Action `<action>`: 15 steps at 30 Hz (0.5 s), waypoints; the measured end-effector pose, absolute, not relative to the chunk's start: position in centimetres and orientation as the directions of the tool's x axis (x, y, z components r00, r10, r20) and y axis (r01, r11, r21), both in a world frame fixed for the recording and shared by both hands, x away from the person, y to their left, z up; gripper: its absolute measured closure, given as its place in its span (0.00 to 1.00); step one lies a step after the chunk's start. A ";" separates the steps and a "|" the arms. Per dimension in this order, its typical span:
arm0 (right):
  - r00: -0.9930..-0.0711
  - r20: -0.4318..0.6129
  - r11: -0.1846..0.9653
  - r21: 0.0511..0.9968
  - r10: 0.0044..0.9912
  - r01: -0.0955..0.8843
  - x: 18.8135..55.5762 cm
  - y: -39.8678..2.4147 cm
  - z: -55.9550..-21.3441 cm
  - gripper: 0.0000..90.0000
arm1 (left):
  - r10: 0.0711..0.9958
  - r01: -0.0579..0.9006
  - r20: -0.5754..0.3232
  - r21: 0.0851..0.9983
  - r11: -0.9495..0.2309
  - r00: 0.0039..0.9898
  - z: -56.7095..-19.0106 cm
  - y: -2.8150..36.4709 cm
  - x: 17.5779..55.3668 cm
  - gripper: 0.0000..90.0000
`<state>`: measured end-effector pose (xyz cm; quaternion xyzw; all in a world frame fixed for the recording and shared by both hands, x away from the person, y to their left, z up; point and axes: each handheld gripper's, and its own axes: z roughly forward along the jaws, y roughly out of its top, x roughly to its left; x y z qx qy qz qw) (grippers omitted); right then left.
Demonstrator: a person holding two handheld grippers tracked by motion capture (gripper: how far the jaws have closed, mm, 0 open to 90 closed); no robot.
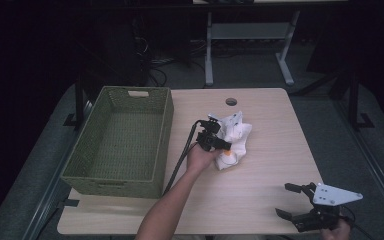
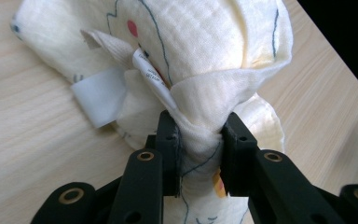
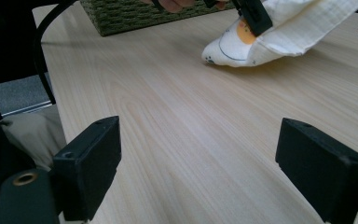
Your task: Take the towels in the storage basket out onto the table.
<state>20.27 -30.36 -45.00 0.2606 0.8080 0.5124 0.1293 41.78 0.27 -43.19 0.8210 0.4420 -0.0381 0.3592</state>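
The right gripper hangs low over the wooden table, jaws spread wide. Beyond, another gripper pinches a white cloth near a green basket.

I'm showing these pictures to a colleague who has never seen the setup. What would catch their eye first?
Probably the white cloth bunched at the table's middle, pinched in the left hand-held gripper. Next, the empty green woven basket at the table's left, and the right hand-held gripper open at the near right corner.
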 end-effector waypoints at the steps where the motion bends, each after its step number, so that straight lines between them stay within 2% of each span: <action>1: -0.831 0.059 0.340 0.895 0.553 0.289 20.3 -30.4 -45.0 0.15 | 0.701 0.752 -0.374 0.556 -0.354 0.607 -43.3 0.1 41.7 0.79; 8: -0.833 0.057 0.340 0.896 0.550 0.286 20.2 -30.4 -45.0 0.15 | 0.711 0.743 -0.343 0.554 -0.374 0.614 -43.7 -0.5 41.7 0.61; 15: -0.832 0.055 0.339 0.897 0.552 0.284 20.2 -30.4 -45.0 0.15 | 0.707 0.752 -0.368 0.558 -0.352 0.604 -43.6 -0.3 41.5 0.54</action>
